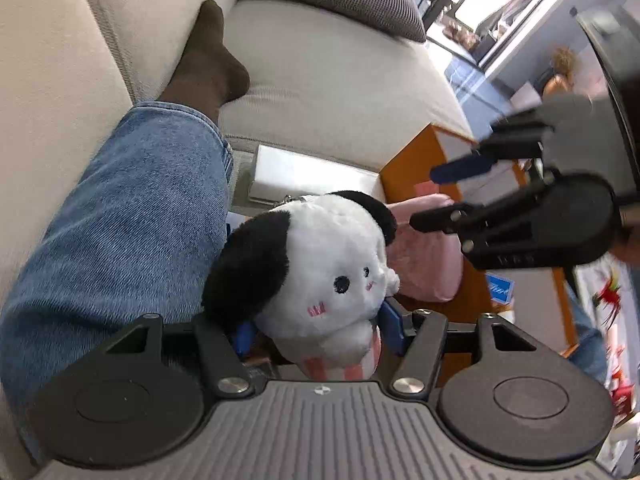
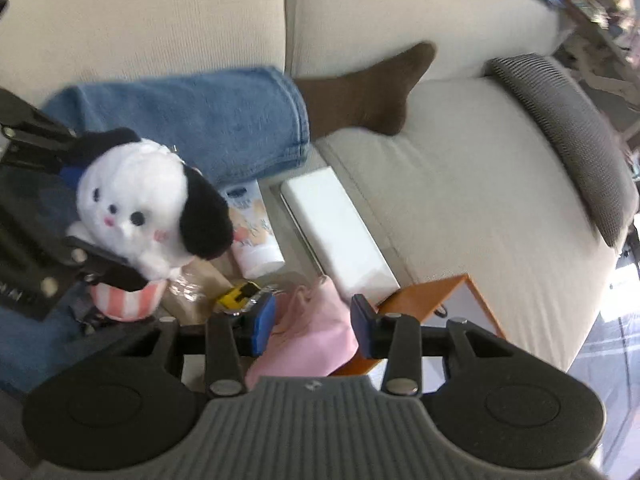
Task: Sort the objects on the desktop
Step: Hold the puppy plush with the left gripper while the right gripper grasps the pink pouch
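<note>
A white plush dog (image 1: pixel 332 276) with black ears and a pink-striped base sits between the blue pads of my left gripper (image 1: pixel 316 330), which is shut on its lower body. In the right wrist view the same plush dog (image 2: pixel 136 208) hangs at the left in the left gripper (image 2: pixel 94 224). My right gripper (image 2: pixel 314 326) stands open above a pink pouch (image 2: pixel 308 332), with nothing pressed between its pads. From the left wrist view the right gripper (image 1: pixel 438 196) hovers at the right, just over the pink pouch (image 1: pixel 424 268).
A white box (image 2: pixel 336 228), a lotion tube (image 2: pixel 252 236), a yellow-and-black item (image 2: pixel 240 294) and an orange box (image 2: pixel 432 292) lie on the low surface. A person's jeans leg (image 2: pixel 208 120) with a brown sock (image 2: pixel 368 92) rests on the beige sofa (image 2: pixel 460 184), beside a grey cushion (image 2: pixel 568 136).
</note>
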Demonstrator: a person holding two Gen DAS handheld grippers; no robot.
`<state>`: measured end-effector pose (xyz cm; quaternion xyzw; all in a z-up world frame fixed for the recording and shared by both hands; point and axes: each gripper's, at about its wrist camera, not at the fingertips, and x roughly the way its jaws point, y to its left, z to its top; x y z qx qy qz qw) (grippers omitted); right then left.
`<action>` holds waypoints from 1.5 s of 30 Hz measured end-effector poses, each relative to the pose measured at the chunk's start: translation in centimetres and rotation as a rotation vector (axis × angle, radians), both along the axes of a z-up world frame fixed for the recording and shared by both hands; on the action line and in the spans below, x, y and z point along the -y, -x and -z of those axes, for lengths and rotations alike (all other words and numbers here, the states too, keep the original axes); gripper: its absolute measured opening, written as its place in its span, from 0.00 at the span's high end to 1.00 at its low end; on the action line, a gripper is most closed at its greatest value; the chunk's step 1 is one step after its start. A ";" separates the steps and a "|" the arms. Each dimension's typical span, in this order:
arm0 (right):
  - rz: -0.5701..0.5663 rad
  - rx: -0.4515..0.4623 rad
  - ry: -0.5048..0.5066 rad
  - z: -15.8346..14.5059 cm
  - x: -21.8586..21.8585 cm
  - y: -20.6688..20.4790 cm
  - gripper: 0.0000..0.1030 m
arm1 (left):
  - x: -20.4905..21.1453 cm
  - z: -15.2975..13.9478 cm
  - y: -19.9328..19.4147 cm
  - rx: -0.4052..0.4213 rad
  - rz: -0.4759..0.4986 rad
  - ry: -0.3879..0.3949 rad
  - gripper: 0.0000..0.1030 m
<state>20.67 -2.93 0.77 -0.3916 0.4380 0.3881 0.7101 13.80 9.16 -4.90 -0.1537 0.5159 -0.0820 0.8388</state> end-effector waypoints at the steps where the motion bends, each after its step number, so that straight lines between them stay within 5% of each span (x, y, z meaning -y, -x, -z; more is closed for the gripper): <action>1: -0.011 -0.010 0.032 0.4 -0.6 -0.4 0.58 | 0.0 0.2 -0.2 0.007 0.007 0.000 0.30; 12: -0.042 -0.191 0.265 4.8 -2.1 -2.6 0.60 | 1.5 0.8 -0.4 0.125 0.051 -0.072 0.28; 18: -0.062 -0.161 0.280 5.0 -2.2 -1.3 0.73 | 1.3 0.3 0.1 0.152 0.027 -0.067 0.31; 27: -0.048 -0.038 0.143 -0.5 0.1 1.8 0.75 | 1.4 -3.8 3.1 0.215 0.020 -0.028 0.33; 35: 0.100 0.132 -0.051 -7.4 8.0 6.3 0.75 | 5.6 -7.9 3.6 0.240 0.161 0.096 0.33; 45: 0.392 0.240 -0.119 -7.7 21.6 9.5 0.74 | 16.0 -5.1 -1.1 0.101 0.360 0.280 0.33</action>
